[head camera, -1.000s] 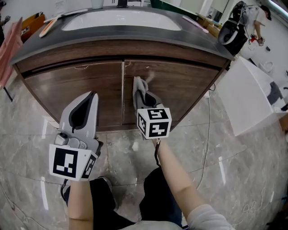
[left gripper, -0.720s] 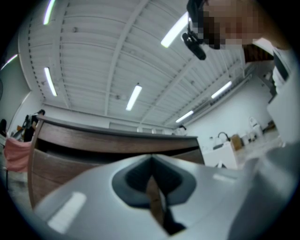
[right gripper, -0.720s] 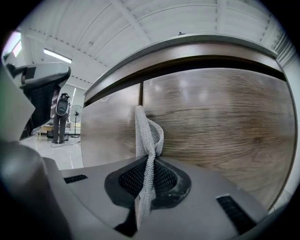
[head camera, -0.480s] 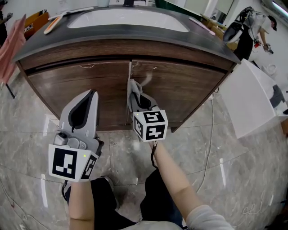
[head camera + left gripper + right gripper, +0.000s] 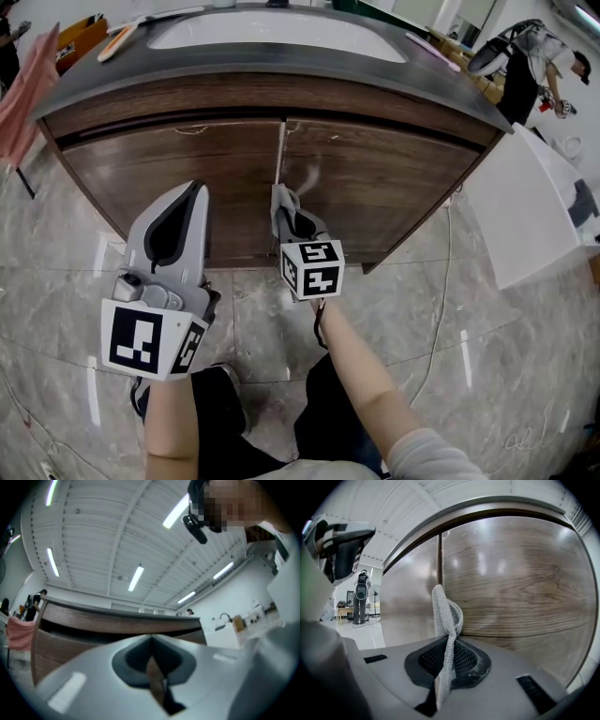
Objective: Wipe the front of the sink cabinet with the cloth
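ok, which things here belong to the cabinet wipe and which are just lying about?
In use: cloth, right gripper shut on it, sink cabinet front.
Idle or lying about: left gripper (shut, empty), pink towel, white box.

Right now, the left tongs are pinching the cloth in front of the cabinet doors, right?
Not quite. It is the right tongs that pinch the cloth in front of the cabinet doors, as the right gripper view shows. The left tongs are shut on nothing.
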Motion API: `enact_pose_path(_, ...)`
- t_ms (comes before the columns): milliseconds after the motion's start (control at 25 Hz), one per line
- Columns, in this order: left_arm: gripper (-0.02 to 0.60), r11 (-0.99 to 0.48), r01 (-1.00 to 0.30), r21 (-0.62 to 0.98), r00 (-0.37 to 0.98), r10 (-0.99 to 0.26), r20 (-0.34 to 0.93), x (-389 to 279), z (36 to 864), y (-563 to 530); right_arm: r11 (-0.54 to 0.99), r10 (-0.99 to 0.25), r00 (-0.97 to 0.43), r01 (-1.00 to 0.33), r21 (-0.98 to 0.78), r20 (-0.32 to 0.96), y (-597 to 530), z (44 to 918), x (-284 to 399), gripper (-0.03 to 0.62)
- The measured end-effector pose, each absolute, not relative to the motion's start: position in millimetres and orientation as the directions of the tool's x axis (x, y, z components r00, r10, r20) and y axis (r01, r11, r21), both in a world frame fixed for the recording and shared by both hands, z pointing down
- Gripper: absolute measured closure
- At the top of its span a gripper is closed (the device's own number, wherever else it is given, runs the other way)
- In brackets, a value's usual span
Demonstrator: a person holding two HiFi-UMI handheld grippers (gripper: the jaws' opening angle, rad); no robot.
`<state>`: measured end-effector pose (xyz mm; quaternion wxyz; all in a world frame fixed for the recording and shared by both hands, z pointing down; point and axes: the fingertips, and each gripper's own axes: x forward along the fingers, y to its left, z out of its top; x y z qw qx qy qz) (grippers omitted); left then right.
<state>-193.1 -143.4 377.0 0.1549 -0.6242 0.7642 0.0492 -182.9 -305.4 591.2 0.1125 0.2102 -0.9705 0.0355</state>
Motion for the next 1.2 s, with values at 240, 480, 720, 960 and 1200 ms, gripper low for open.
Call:
enact_pose_path(240,0.577,0.214,-0.970,-0.117,-0.170,-0.938,-0.303,-192,376,-145,0.915,-0.390,-0.886,-0.404,-0.007,0.250,-307,597,-180,0.587)
enact_pose_path(480,0.577,0.203,-0.972,-0.118,-0.159,-0.939,-0.305,-186,376,-148,0.909,-0.407,-0.878,-0.417,0.013,0.251,-327,597,-158,0.586)
enact_pose_path(720,0.577,0.197,-0.974,-0.107,-0.156,-0.937,-0.312,-186,376,-152,0.906,-0.422,-0.868,-0.414,0.090,0.261,-337,594,-146,0.586)
enact_pose_path(960,0.577,0.192,-0.976,-0.103,-0.151,-0.938,-0.312,-185,375,-156,0.874,-0.483,-0.840,-0.479,0.078,0.248,-358,589,-122,0.586)
enact_pose_path(1200,0.577,0.182,-0.978,-0.105,-0.142,-0.940,-0.309,-181,378,-159,0.800,-0.589,-0.772,-0.599,0.039,0.239,-393,589,-80,0.586)
